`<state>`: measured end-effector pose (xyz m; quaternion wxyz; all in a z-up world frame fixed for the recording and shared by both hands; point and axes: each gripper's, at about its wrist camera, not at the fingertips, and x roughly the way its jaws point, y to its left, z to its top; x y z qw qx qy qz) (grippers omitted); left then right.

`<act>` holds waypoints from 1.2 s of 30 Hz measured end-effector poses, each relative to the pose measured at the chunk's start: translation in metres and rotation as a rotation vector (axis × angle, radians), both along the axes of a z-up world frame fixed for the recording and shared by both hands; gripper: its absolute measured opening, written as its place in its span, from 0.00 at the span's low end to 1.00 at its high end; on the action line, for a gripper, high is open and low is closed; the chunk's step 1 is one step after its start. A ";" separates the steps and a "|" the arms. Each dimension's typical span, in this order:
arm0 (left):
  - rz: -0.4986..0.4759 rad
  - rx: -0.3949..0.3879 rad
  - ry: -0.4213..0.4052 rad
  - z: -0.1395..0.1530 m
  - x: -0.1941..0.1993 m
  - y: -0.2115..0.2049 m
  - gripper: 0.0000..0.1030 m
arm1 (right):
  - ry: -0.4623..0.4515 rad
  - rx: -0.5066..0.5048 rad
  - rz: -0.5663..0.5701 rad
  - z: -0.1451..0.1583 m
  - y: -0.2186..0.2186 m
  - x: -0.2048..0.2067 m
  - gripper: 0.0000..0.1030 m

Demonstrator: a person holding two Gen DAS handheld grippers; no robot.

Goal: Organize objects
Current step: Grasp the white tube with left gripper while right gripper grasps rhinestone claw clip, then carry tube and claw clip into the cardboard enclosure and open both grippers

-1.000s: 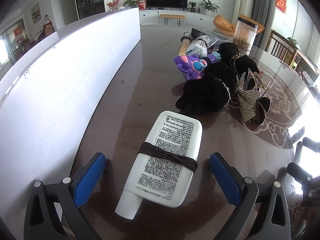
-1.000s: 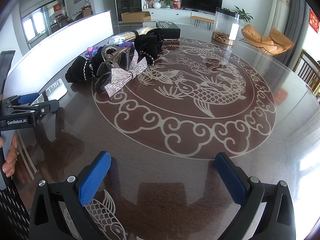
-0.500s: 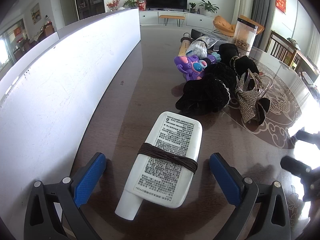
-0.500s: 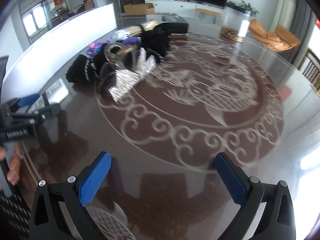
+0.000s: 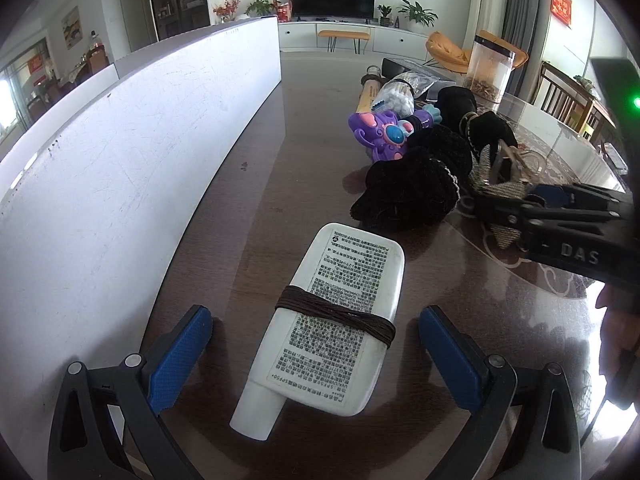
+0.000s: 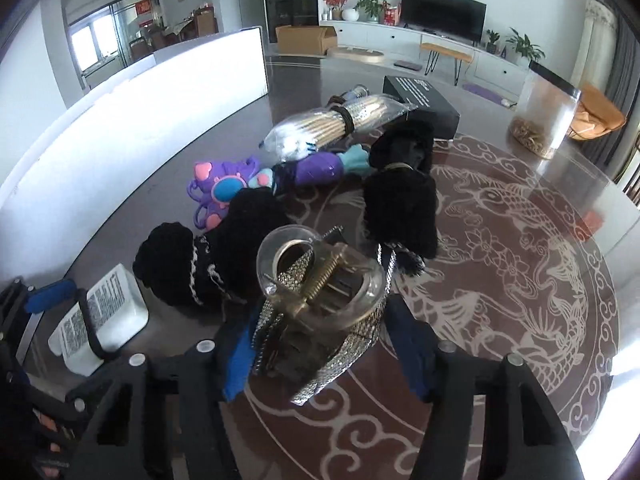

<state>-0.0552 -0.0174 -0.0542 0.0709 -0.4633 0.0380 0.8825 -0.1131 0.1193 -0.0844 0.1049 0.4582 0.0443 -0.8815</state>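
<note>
A white flat tube (image 5: 332,324) with a dark hair band around it lies on the table between the pads of my open left gripper (image 5: 316,356); it also shows in the right wrist view (image 6: 100,320). My right gripper (image 6: 328,356) has its blue pads on either side of a clear hair claw clip with a rhinestone bow (image 6: 320,300); whether they press it I cannot tell. Black fuzzy hair pieces (image 6: 224,256) and a purple toy (image 6: 228,192) lie just beyond.
A long white panel (image 5: 120,152) runs along the table's left side. Further back lie a bag of cotton swabs (image 6: 336,128), a black box (image 6: 420,100) and a clear jar (image 6: 544,120). The round table (image 6: 520,240) has a fish pattern.
My right gripper has swung left and forward across the table to the hair clip, and its jaws have narrowed around it. The left gripper and the white tube have not moved.
</note>
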 end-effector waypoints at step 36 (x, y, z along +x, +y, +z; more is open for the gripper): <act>-0.038 0.193 0.091 0.028 0.018 -0.016 0.52 | 0.002 0.016 -0.148 0.011 0.072 0.105 0.53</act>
